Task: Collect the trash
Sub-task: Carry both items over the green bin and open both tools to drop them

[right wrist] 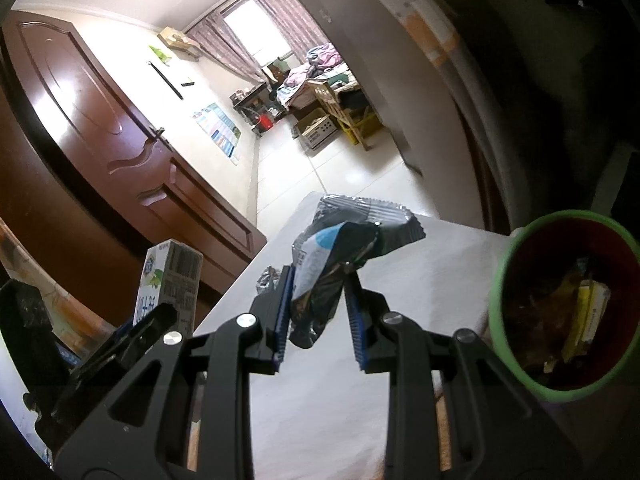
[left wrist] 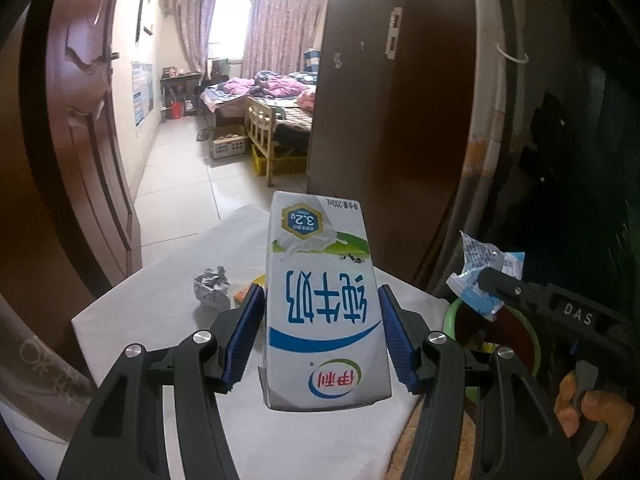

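Note:
My left gripper (left wrist: 322,312) is shut on a white milk carton (left wrist: 324,304) with blue print, held upside down above the white table (left wrist: 160,320). The carton also shows in the right wrist view (right wrist: 170,284). My right gripper (right wrist: 316,300) is shut on a crumpled silver and blue snack wrapper (right wrist: 340,248), held above the table to the left of the bin. The wrapper shows in the left wrist view (left wrist: 480,276) over the green-rimmed bin (left wrist: 452,316). The bin (right wrist: 520,240) holds yellow and brown trash. A crumpled foil ball (left wrist: 212,286) lies on the table.
A small orange and yellow piece (left wrist: 246,290) lies beside the foil ball. A brown door (left wrist: 88,128) stands open at left. A dark wardrobe (left wrist: 380,100) rises behind the table. Beyond are a tiled floor, a bed (left wrist: 272,96) and a cardboard box (left wrist: 228,142).

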